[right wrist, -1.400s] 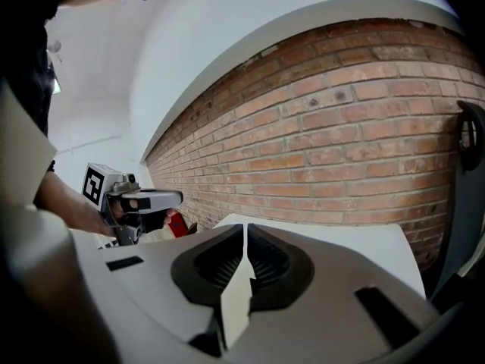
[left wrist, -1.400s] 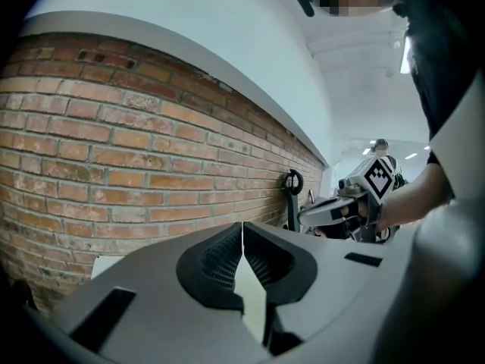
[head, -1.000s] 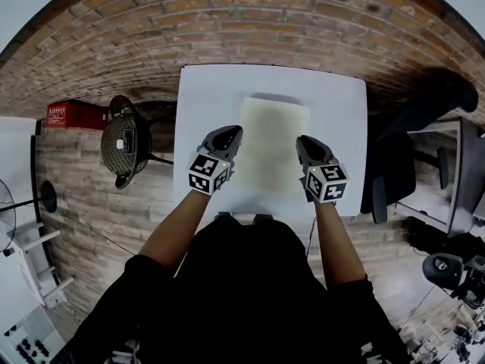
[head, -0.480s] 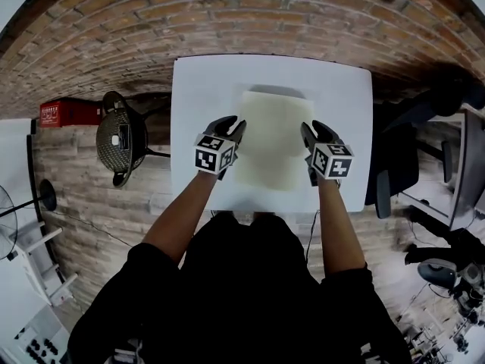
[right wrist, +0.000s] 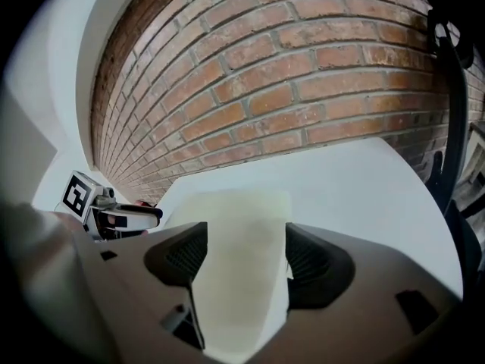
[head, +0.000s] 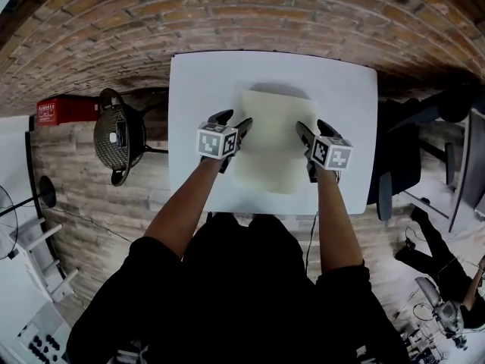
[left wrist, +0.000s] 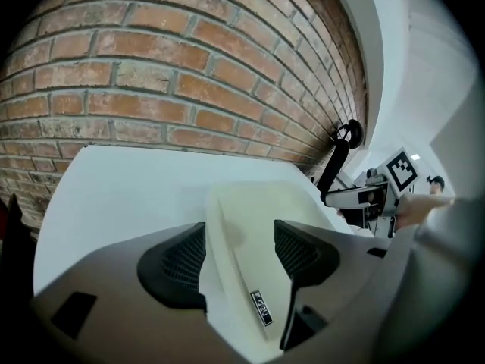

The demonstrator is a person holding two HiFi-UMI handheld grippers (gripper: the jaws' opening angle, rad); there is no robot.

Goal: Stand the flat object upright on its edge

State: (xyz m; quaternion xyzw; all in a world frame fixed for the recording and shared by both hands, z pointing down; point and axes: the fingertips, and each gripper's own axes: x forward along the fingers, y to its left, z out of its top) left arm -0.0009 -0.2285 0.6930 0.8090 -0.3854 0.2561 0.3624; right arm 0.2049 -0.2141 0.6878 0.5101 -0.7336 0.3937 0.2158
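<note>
A pale cream flat pad (head: 273,139) lies flat on the white table (head: 197,82). My left gripper (head: 233,121) sits at the pad's left edge and my right gripper (head: 312,126) at its right edge. In the left gripper view the pad's (left wrist: 258,211) side edge, which carries a small label, runs between the jaws of the left gripper (left wrist: 239,252). In the right gripper view the pad (right wrist: 242,233) fills the gap of the right gripper (right wrist: 246,258). Both pairs of jaws have just been opening and stand apart over the pad, with no pad pressing on it.
A brick wall (head: 250,14) rises beyond the table's far edge. Left of the table stand a dark round stool (head: 117,135) and a red box (head: 64,111). A black office chair (head: 398,165) is close to the table's right side.
Both grippers have moved forward and down to the pad's two side edges. Their jaws were shut and now stand apart with the pad's edges between them.
</note>
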